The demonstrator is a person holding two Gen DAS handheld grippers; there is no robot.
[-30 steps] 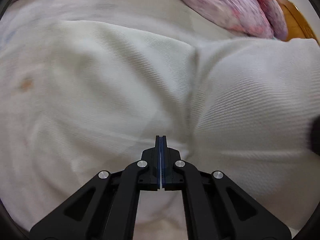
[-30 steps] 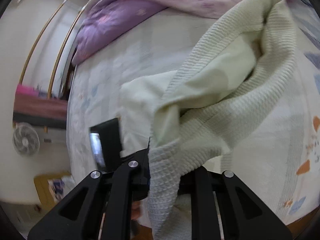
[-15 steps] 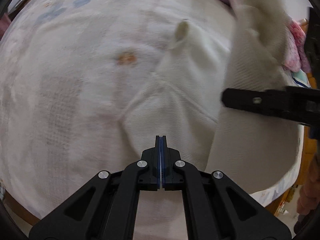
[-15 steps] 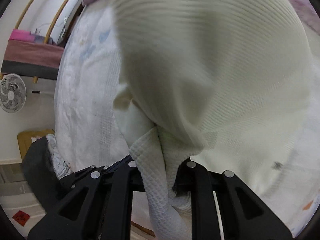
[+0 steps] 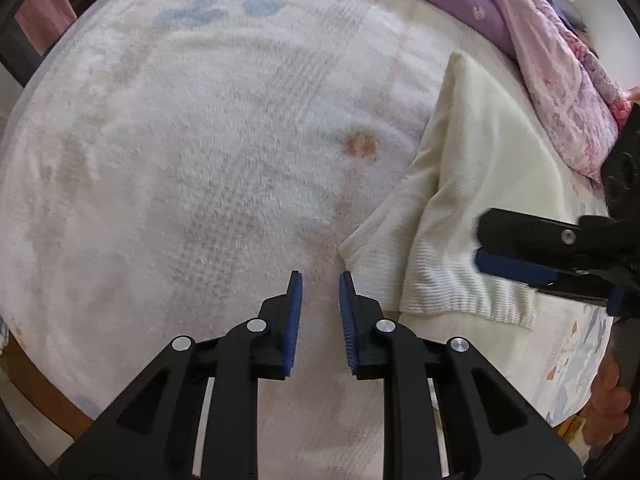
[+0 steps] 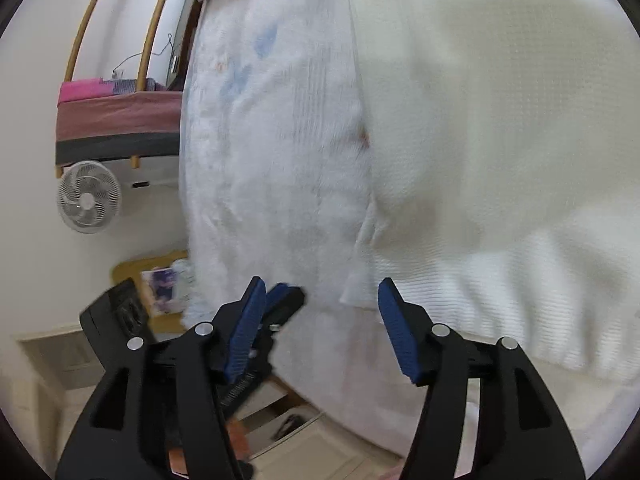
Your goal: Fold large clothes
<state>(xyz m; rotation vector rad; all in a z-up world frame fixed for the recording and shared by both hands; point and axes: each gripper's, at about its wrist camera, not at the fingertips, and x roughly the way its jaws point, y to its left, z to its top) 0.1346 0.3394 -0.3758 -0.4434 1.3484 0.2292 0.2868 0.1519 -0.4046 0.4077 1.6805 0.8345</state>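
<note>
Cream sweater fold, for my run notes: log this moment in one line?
cream sweater: lying folded on bed | left tool: opening, empty | right tool: opening, empty

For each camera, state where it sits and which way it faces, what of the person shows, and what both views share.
Left wrist: on the left gripper, aimed steeply down at the white fleecy bedspread; its jaws are opening on nothing; a hand shows at the right edge.
Right wrist: on the right gripper, angled down along the bed edge toward a white floor fan; jaws opening, empty.
Shared: the cream ribbed knit garment, the bedspread, and each other's gripper.
</note>
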